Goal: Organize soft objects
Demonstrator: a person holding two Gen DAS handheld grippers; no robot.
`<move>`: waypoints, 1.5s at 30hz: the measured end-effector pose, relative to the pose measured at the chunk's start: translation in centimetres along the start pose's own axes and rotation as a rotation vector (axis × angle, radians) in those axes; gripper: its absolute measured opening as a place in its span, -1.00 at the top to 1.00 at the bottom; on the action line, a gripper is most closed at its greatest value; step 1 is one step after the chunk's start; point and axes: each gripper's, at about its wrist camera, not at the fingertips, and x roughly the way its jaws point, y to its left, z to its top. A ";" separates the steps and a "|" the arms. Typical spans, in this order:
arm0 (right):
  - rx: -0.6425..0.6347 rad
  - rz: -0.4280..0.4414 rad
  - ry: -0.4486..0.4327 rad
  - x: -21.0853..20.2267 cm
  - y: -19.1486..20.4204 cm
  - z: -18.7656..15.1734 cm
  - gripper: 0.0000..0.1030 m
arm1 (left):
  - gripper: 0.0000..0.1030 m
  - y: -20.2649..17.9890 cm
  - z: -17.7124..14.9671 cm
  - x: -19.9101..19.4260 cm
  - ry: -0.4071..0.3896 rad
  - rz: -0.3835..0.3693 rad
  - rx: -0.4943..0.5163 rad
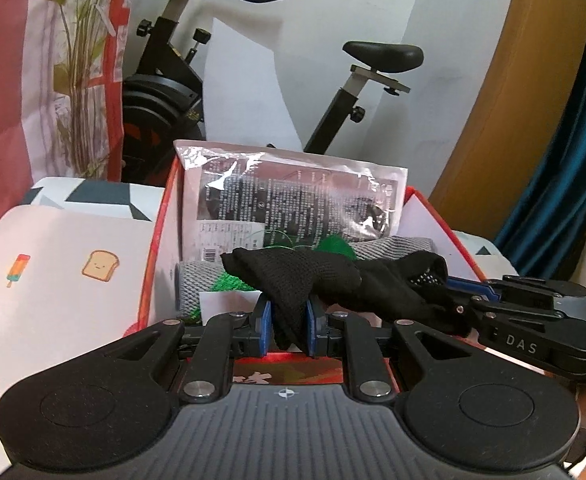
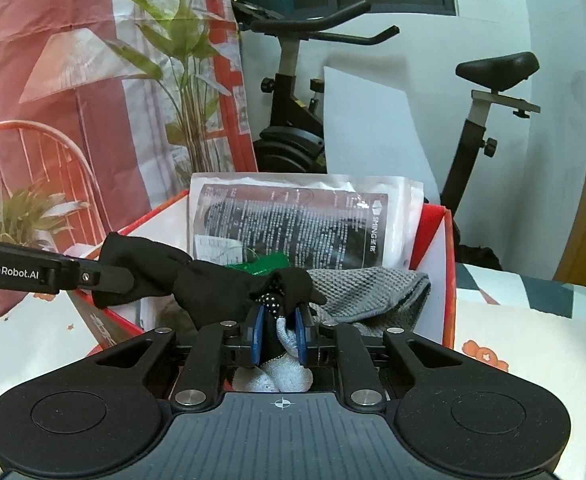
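Sock (image 1: 293,276), black, stretches between both grippers above the red box (image 1: 153,248): left gripper (image 1: 287,326) pinches one end, right gripper (image 2: 279,330) clamps the dotted end, over a grey cloth (image 2: 369,284).

"DAS" stands in pale letters on the black body of the right claw (image 1: 455,309), seen from the left wrist. "GenRobot.AI" is printed in white on the left claw (image 2: 105,278). The clear plastic packet (image 2: 305,220) carries "SMING" beside dense print too small to read.

Black sock (image 1: 293,276) stretched above red box (image 1: 153,256)
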 end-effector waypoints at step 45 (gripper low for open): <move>0.047 -0.152 -0.207 -14.7 4.1 7.0 -0.99 | -1.00 -3.5 3.4 -13.9 -0.285 0.270 0.058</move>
